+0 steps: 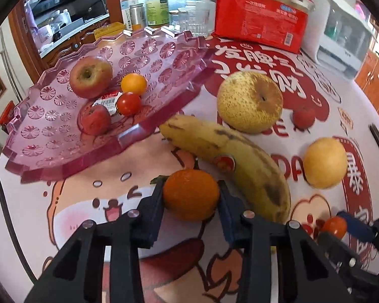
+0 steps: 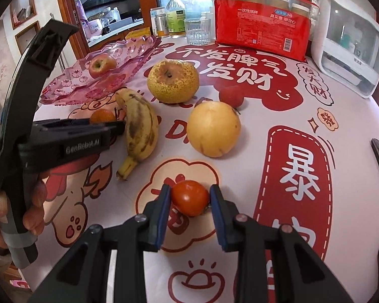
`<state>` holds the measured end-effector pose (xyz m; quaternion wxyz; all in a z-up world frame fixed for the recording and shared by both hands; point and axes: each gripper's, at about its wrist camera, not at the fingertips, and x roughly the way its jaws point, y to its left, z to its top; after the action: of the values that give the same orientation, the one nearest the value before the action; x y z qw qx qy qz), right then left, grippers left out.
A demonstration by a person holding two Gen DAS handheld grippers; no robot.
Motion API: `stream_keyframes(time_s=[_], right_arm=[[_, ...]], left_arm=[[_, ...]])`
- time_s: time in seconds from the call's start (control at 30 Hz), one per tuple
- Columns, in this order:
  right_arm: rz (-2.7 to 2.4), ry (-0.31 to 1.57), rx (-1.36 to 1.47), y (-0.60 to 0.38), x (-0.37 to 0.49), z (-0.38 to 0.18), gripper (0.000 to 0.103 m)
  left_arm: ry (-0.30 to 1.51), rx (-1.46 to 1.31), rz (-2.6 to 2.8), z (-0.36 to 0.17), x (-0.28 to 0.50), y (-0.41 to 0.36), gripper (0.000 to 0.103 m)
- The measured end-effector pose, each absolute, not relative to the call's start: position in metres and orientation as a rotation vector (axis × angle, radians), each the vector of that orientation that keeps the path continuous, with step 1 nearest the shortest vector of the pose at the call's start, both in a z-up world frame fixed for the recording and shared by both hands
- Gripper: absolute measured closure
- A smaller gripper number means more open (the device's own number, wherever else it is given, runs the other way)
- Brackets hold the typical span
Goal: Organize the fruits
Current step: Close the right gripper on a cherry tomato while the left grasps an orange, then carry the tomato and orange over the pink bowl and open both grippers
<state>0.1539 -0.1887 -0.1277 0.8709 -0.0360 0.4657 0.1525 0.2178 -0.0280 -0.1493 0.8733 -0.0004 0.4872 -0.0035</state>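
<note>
The desk [image 2: 240, 161], under a red-and-white printed cloth, carries everything. At its far left sits the pink tray [image 1: 128, 139], already holding an apple [image 1: 91, 77], a small orange fruit [image 1: 133, 83] and two small red fruits. Loose on the cloth to the right of the tray lie a speckled pear [image 1: 250, 102], a banana [image 1: 230, 156] just near of it, a smooth yellow pear [image 1: 325, 162] further right, and a small red fruit [image 1: 303, 116] beyond that.

The left tongs [image 1: 191, 197] straddle a mandarin [image 1: 191, 195] just beside the banana's near side; both pads touch its flanks, so I judge them clenched on it, with the fruit not yet lifted off the cloth. The right tongs [image 2: 190, 198] grasp a tomato [image 2: 190, 197] at the near right of the desk, pads pressed on both sides.

The step in hand looks like lifting both small fruits for the tray. To do it well, keep the pressure light, since both fruits are soft and round and may squirt out. Raise the mandarin straight up before swinging left, so it clears the banana and the tray's raised scalloped rim. Set each fruit in an open patch of the tray, away from the apple.
</note>
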Motion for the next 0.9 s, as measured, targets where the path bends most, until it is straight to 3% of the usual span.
stream_keyframes(time_s=[0.43, 0.9], right_arm=[[0.346, 0.933, -0.111, -0.163, 0.145, -0.082, 0.072], [0.446, 0.765, -0.190, -0.081, 0.183, 0.049, 0.072]], left_arm=[[0.986, 0.073, -0.069, -0.090, 0.157, -0.008, 0.065], [0.847, 0.094, 0.038, 0.014, 0.171, 0.074, 0.065]])
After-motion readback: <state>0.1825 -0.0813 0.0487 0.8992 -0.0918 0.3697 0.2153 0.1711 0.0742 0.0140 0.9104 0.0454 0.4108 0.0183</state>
